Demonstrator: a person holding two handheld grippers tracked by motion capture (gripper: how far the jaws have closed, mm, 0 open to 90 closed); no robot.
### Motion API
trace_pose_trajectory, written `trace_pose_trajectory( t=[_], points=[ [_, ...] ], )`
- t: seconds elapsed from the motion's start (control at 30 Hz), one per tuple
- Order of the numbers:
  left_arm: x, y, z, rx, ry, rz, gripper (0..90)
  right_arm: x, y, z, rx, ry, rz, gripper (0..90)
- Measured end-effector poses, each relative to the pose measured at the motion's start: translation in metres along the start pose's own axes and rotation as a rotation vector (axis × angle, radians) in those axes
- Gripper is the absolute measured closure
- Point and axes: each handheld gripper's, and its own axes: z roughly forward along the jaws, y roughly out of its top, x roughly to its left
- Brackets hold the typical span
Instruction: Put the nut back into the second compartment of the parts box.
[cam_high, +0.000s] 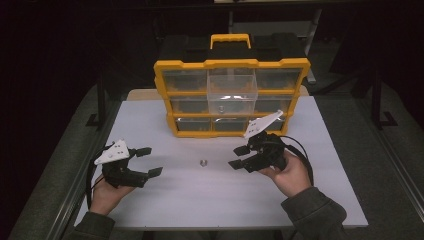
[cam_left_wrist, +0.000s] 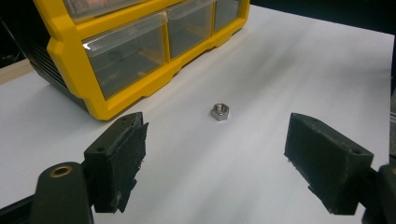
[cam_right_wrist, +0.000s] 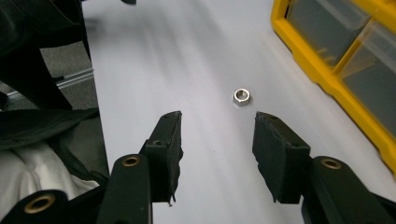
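A small metal hex nut (cam_high: 203, 162) lies on the white table (cam_high: 210, 200), in front of a yellow drawer organizer (cam_high: 231, 95). One clear middle drawer (cam_high: 232, 95) of the organizer is pulled out. My left gripper (cam_high: 149, 161) sits at the table's left, open and empty, pointing toward the nut (cam_left_wrist: 219, 112). At the right, my right gripper (cam_high: 239, 157) is held low, open with nothing between its jaws. The nut (cam_right_wrist: 241, 96) lies a little beyond its fingertips (cam_right_wrist: 275, 149).
The organizer (cam_left_wrist: 116, 60) has a yellow handle (cam_high: 230, 40) on top and rows of clear drawers. A black case stands behind it. Dark floor surrounds the table, with metal rails along both sides.
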Motion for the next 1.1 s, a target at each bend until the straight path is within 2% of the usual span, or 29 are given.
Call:
trace_pose_trajectory(
  t=[0.1,0.4,0.47,0.53,0.67,0.77,0.87,1.1],
  points=[
    [0.001,0.000,-0.001,0.010,0.000,0.013,20.3,0.000,-0.004,0.008,0.006,0.002,0.008,49.7],
    [0.001,0.000,-0.001,0.011,-0.002,0.002,20.3,-0.005,-0.014,0.039,0.031,0.000,0.026,47.3],
    [0.001,-0.001,0.000,0.008,-0.001,0.000,20.3,-0.006,-0.016,0.045,0.039,-0.016,0.014,47.1],
    [0.001,-0.001,0.000,0.012,-0.002,0.002,20.3,-0.007,-0.017,0.052,0.046,-0.011,0.016,46.7],
    [0.001,-0.001,-0.001,0.009,-0.001,0.001,20.2,-0.007,-0.017,0.066,0.066,-0.004,0.030,46.2],
    [0.001,0.000,-0.001,0.004,-0.002,0.000,20.3,-0.008,-0.018,0.075,0.070,-0.009,0.013,46.1],
    [0.001,0.000,-0.001,0.011,-0.002,0.006,20.3,-0.009,-0.018,0.083,0.076,0.008,0.021,46.0],
    [0.001,0.000,0.000,0.009,-0.003,0.007,20.2,-0.013,-0.016,0.102,0.092,0.008,0.013,44.8]
  ],
)
